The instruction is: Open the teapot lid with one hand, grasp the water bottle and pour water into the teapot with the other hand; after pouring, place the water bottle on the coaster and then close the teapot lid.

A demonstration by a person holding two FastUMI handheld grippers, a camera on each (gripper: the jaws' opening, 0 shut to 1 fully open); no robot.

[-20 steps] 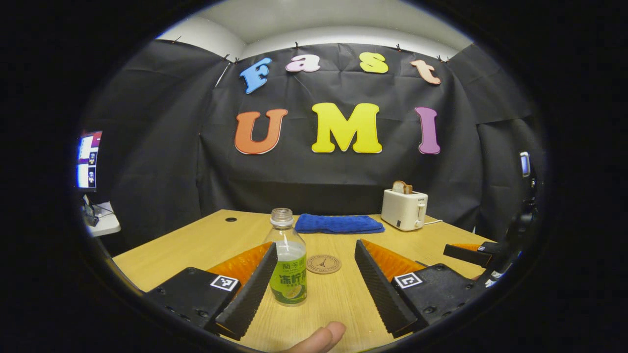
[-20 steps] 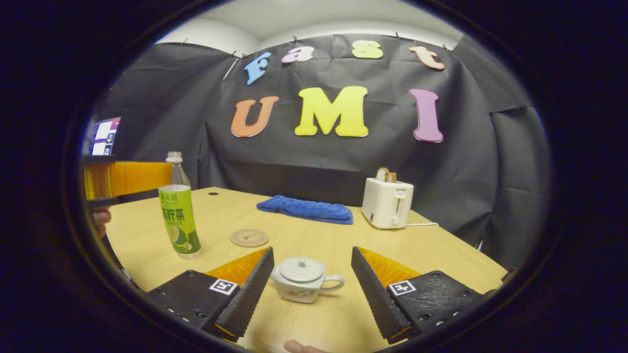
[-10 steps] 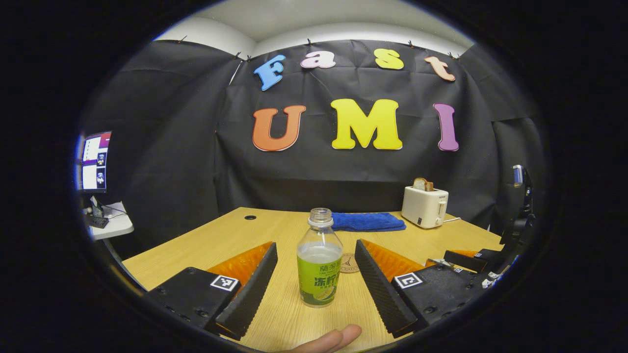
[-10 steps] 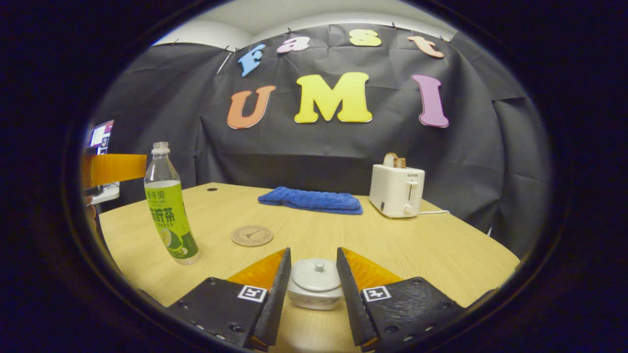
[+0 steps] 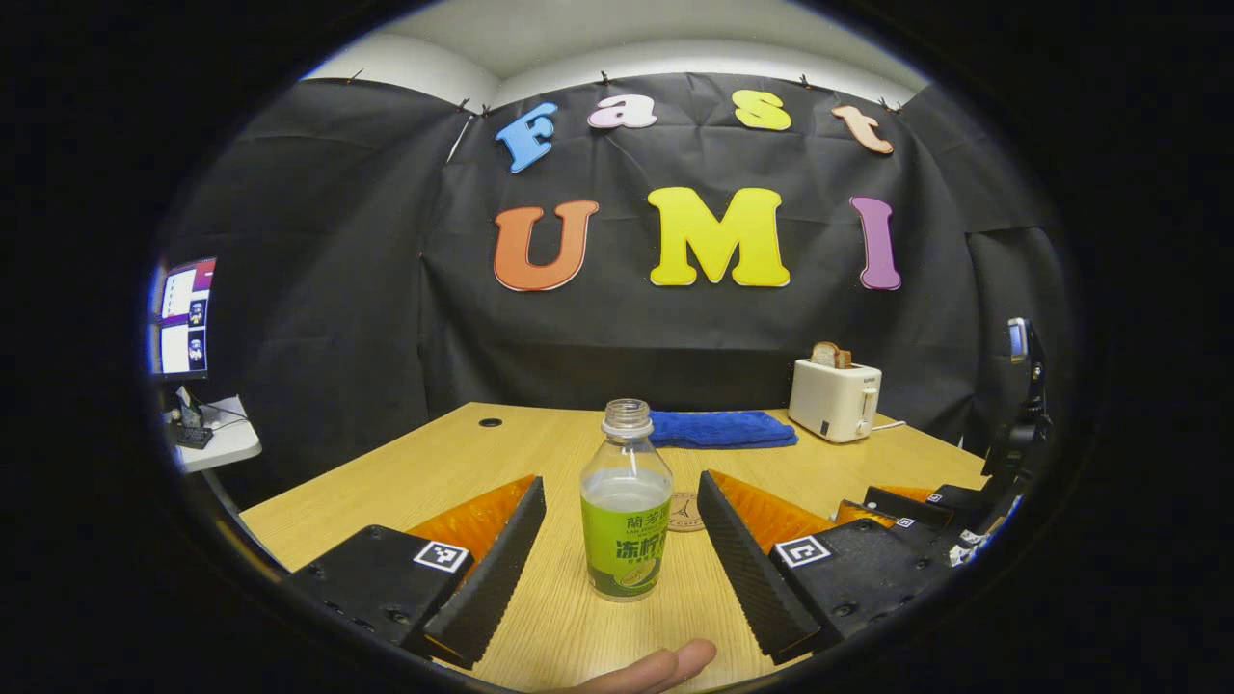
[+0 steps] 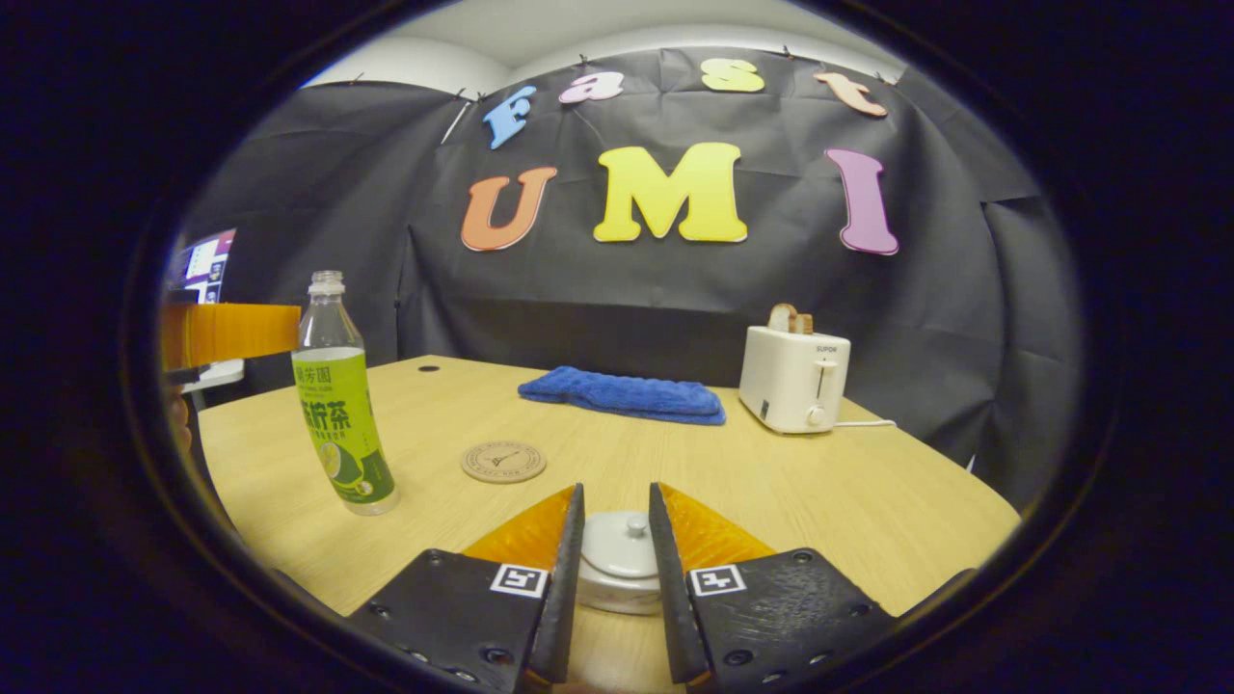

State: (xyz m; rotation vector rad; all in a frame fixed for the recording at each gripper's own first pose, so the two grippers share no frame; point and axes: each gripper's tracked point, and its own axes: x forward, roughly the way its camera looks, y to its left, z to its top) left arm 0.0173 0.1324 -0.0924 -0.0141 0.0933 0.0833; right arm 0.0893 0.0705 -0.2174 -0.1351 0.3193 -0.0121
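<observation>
We see the clear plastic water bottle with the green label (image 5: pixel 627 506) standing upright on the light wooden table (image 5: pixel 405 472), its long axis vertical and its uncapped neck pointing straight up. It stands between the widely spread fingers of the left gripper (image 5: pixel 617 559), with a clear gap on each side, so nothing is held. A fingertip (image 5: pixel 665 665) shows at the table's near edge. The round cork coaster (image 5: pixel 686 511) lies just behind the bottle, toward the table's middle.

In the right gripper view, the right gripper (image 6: pixel 615 569) is held low and level over the near edge, its fingers drawn in close on either side of the small white ceramic teapot (image 6: pixel 617 578) and its knobbed lid (image 6: pixel 622 545); we cannot tell whether they touch it. The folded blue towel (image 6: pixel 622 395) lies along the far edge, and the white toaster (image 6: pixel 792 381) stands near the far right corner. Bare wood lies open between bottle, coaster and teapot.
</observation>
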